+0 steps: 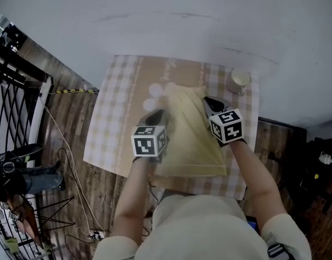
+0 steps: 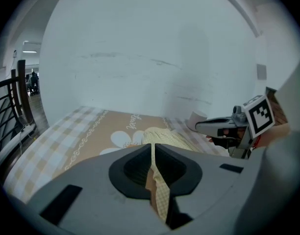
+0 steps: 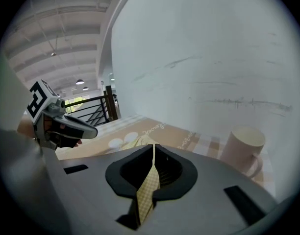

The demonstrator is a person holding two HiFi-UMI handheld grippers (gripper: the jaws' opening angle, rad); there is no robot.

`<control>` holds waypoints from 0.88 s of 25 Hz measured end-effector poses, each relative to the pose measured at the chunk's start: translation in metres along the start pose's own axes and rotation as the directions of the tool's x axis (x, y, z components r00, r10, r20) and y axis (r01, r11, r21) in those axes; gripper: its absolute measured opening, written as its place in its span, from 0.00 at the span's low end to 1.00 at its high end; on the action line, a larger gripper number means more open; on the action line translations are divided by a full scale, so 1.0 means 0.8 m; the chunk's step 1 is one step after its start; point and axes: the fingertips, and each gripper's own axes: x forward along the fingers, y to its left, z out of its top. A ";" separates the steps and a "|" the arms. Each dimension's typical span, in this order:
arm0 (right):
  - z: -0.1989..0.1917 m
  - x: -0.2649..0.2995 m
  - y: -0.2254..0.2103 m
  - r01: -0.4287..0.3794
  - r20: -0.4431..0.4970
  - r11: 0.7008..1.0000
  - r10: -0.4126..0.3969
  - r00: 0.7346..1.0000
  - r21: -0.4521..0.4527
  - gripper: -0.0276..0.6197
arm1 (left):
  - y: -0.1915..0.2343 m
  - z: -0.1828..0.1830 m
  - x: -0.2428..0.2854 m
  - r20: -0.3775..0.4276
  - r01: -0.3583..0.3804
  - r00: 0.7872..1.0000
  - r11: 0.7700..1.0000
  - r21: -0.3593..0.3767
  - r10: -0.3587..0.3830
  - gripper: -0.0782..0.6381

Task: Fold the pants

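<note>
Pale yellow checked pants (image 1: 192, 140) lie partly folded on the beige checked tablecloth (image 1: 114, 118). My left gripper (image 1: 155, 116) is at their left edge and is shut on a fold of the yellow fabric, which shows pinched between its jaws (image 2: 153, 151). At the pants' far right edge, my right gripper (image 1: 210, 104) is likewise shut on a strip of the fabric (image 3: 153, 153). The pants' far end (image 2: 162, 136) rests on the cloth beyond the left jaws. Each gripper shows in the other's view: the right gripper (image 2: 216, 127) and the left gripper (image 3: 74, 129).
A cream mug (image 1: 240, 79) (image 3: 243, 148) stands at the table's far right corner, close to my right gripper. A white wall (image 1: 209, 15) runs right behind the table. A black railing (image 1: 14, 91) and cables on the wooden floor (image 1: 68, 177) lie to the left.
</note>
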 end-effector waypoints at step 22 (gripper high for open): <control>-0.061 0.100 -0.036 -0.039 -0.239 0.991 0.007 0.971 -0.129 0.05 | 0.031 0.010 0.125 -0.074 0.032 0.997 0.998 0.050 -0.028 0.14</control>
